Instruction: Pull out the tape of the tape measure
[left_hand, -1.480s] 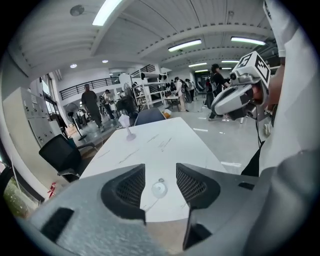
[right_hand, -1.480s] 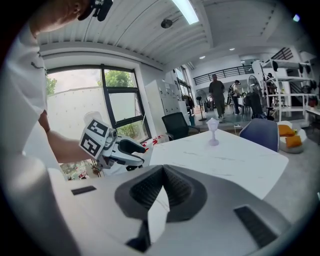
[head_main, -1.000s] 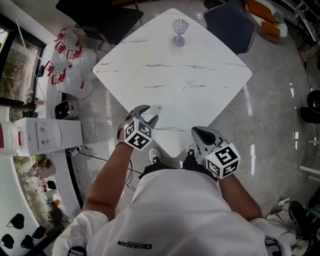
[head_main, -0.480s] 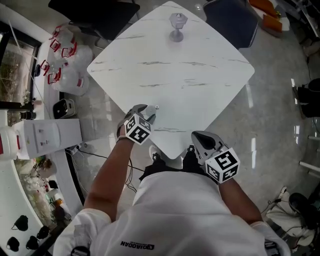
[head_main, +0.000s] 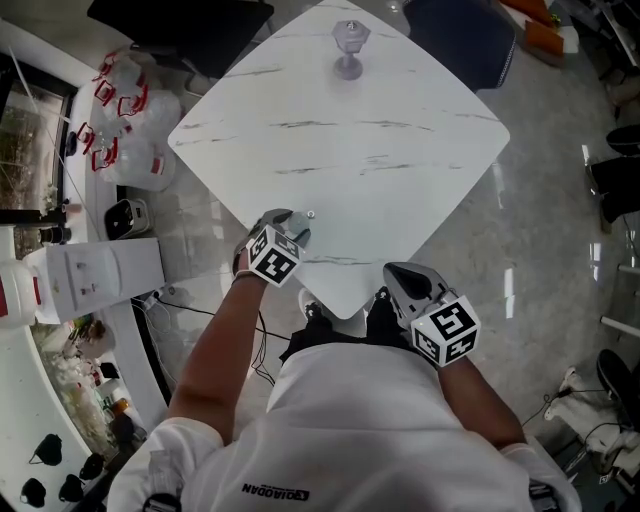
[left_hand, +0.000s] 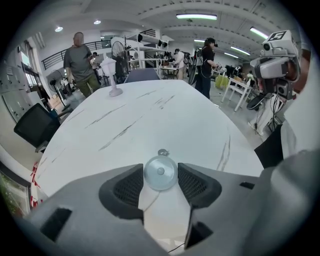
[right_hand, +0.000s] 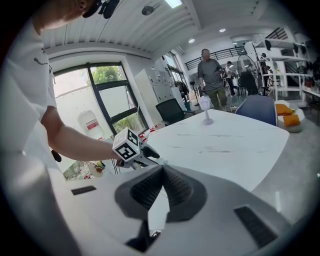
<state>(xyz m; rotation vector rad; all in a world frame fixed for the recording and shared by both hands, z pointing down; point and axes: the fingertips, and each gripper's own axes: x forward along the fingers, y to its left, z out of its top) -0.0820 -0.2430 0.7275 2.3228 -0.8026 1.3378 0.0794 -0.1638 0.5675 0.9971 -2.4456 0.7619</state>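
Bench (head_main: 400, 130) fills centre frame. Left gripper (head_main: 297, 226), jaws just been opening, straddles the tape measure (left_hand: 160, 173) at lower centre, apparently unclamped. Right gripper (head_main: 395, 270) clenched, empty. Step: securing the case. Next: clamp, right takes the pull ring (left_hand: 163, 152). Case lies flat, round, no long axis; ring points frame-up.

1. The left arm (head_main: 215, 350) reaches forward with its bare forearm nearly straight. The wrist is bent so that the left gripper (head_main: 298, 226) points steeply down.
2. Its jaws stand wide apart and have just been opening further. The round tape measure (left_hand: 160, 173) sits between the pads, which do not clamp it.
3. The right arm (head_main: 482, 398) is held closer to the body, elbow bent.
4. The right gripper (head_main: 393, 268) tilts gently downward, its jaws pressed together with nothing between them. It is well apart from the left one.
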